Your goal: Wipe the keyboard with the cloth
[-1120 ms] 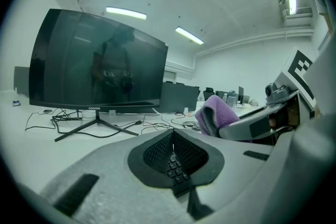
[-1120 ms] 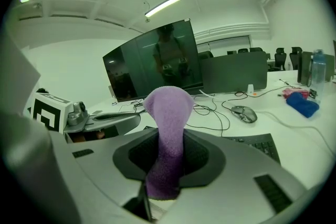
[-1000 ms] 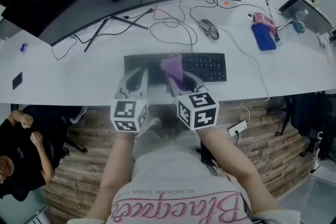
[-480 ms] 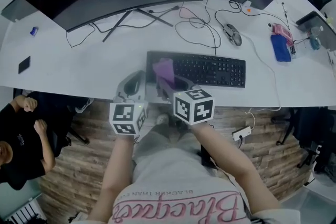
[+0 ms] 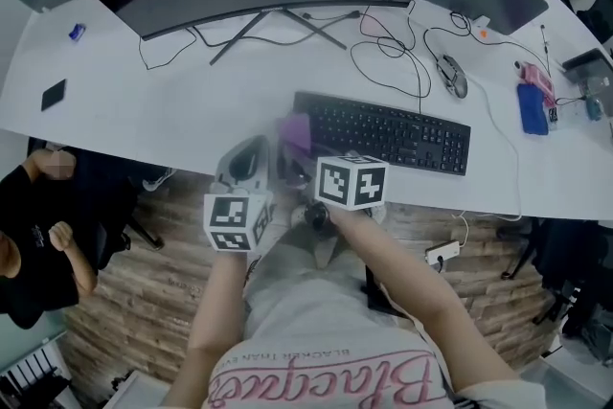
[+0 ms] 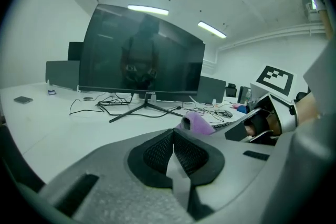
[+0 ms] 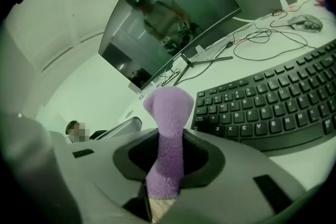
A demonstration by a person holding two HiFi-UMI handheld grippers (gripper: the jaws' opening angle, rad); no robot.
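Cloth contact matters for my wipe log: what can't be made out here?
- Head view: motion blur smears the cloth, so contact with the keyboard is unclear.
- Right gripper view: the frame edge cuts off the keyboard's right end, and the right gripper body covers its near-left corner.

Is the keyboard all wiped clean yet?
Done: the purple cloth is picked up, pinched in the right gripper. In hand: it is held by the left end of the keyboard, apparently not touching the keys. The left gripper is shut and empty. Left: wiping across the keys; nothing shows how much is wiped.
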